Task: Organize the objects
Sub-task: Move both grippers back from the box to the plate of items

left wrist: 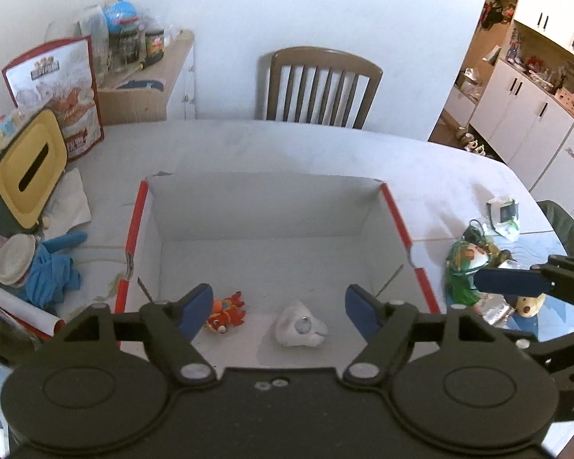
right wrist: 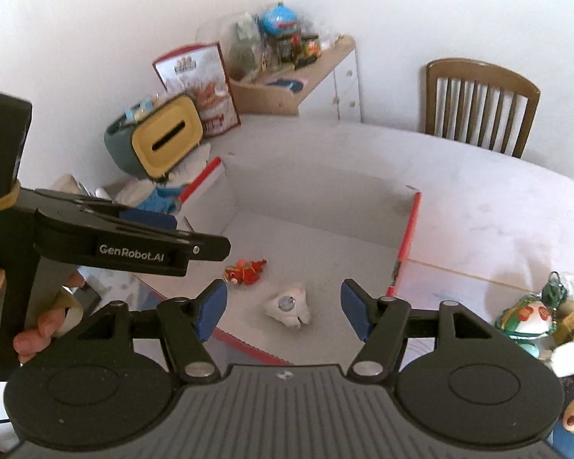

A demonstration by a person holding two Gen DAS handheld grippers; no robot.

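Left claw (left wrist: 277,306): spread, nothing between its blue pads; it hangs above the open box, tilted downward.
Right claw (right wrist: 283,308): spread too and empty, angled down over the box's near right side.
Box (left wrist: 396,210): white card with red rim, walls upright, sitting on the worktop (left wrist: 287,145).
Red toy (left wrist: 227,311): lies on the box floor, near the left wall.
White toy (left wrist: 300,327): lies on the box floor just right of the red toy, apart from it, with a small round metal piece on top.
Toy pile (right wrist: 528,317): green-and-white plush and other small figures heaped on the worktop right of the box, still outside it.
Handling: these look light and soft; they should squash under the pads, so a pinch across the body's thickest part seems safest. Loops and cords may snag on neighbours.
Hand pose: the person's fingers (right wrist: 38,334) wrap the left tool's handle; both tools sit side by side, pointing forward and down.
Left-side clutter: tissue holder (left wrist: 30,168), blue cloth (left wrist: 53,271).
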